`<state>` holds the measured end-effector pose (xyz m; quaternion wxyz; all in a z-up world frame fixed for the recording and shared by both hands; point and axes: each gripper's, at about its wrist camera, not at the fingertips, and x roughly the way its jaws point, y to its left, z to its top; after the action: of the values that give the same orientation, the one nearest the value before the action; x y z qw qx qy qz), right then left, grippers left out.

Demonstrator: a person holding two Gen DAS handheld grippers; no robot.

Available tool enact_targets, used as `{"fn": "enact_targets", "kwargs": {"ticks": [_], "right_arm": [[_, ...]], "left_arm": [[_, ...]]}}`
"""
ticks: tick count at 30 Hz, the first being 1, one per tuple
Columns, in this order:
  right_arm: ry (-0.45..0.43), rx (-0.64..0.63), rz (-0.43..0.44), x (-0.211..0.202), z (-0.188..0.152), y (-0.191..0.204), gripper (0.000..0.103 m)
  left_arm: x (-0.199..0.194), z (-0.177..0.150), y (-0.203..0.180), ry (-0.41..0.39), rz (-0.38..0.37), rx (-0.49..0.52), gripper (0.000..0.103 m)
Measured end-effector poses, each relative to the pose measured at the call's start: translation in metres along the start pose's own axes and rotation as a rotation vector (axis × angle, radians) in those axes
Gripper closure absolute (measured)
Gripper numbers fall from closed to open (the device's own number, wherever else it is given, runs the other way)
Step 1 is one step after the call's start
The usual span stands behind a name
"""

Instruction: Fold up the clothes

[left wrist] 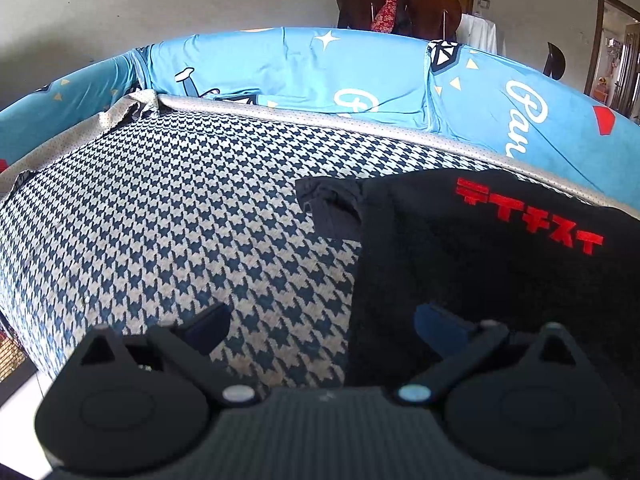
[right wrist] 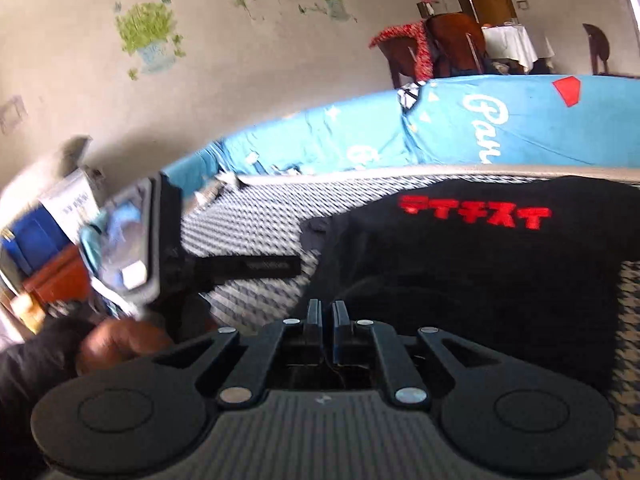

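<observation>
One black shirt point(left wrist: 500, 272) with red lettering point(left wrist: 528, 216) lies partly folded on the houndstooth cushion point(left wrist: 180, 220), near the blue backrest cover point(left wrist: 360, 76). We see our left tongs point(left wrist: 320, 324) spread wide at the shirt's near edge, one finger point(left wrist: 440, 322) over the black cloth, the other over the cushion. Our right tongs point(right wrist: 327, 318) are drawn narrow above the shirt; we cannot tell whether cloth is pinched. Behind the backrest stands a wooden chair point(left wrist: 428, 8).

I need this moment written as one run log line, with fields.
task: fold clothes | left gripper: open, empty, at edge of black T-shirt | right gripper: shut, over shirt, grasp unclear | surface: houndstooth sofa cover
</observation>
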<state>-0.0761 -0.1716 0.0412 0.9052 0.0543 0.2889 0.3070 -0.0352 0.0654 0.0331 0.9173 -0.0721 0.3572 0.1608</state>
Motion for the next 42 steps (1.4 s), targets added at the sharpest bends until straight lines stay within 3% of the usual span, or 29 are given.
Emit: {"fn": "enact_targets", "kwargs": {"ticks": [6, 11, 18, 20, 22, 24, 34, 42], "right_arm": [[-0.032, 0.012, -0.087, -0.014, -0.006, -0.007, 0.089], [-0.04, -0.013, -0.015, -0.013, -0.005, 0.003, 0.089], [0.085, -0.129, 0.085, 0.022, -0.022, 0.04, 0.088], [0.118, -0.167, 0.1, 0.031, -0.029, 0.049, 0.082], [0.145, -0.198, 0.107, 0.04, -0.035, 0.056, 0.069], [0.171, -0.232, 0.109, 0.047, -0.041, 0.063, 0.066], [0.218, -0.449, 0.047, 0.081, -0.068, 0.093, 0.048], [0.217, -0.629, -0.048, 0.109, -0.089, 0.112, 0.049]], "left_arm": [[-0.002, -0.004, 0.005, 0.007, 0.009, -0.007, 0.0], [-0.004, -0.004, 0.015, 0.011, 0.007, -0.041, 0.0], [-0.002, -0.005, 0.02, 0.033, -0.006, -0.021, 0.0], [-0.002, -0.005, 0.02, 0.048, -0.007, -0.007, 0.0], [-0.001, -0.005, 0.019, 0.063, -0.002, 0.012, 0.0], [-0.001, -0.004, 0.02, 0.067, -0.005, 0.016, 0.0], [-0.007, 0.001, 0.031, 0.066, -0.024, -0.01, 0.0], [-0.009, 0.002, 0.038, 0.065, -0.028, -0.023, 0.0]]}}
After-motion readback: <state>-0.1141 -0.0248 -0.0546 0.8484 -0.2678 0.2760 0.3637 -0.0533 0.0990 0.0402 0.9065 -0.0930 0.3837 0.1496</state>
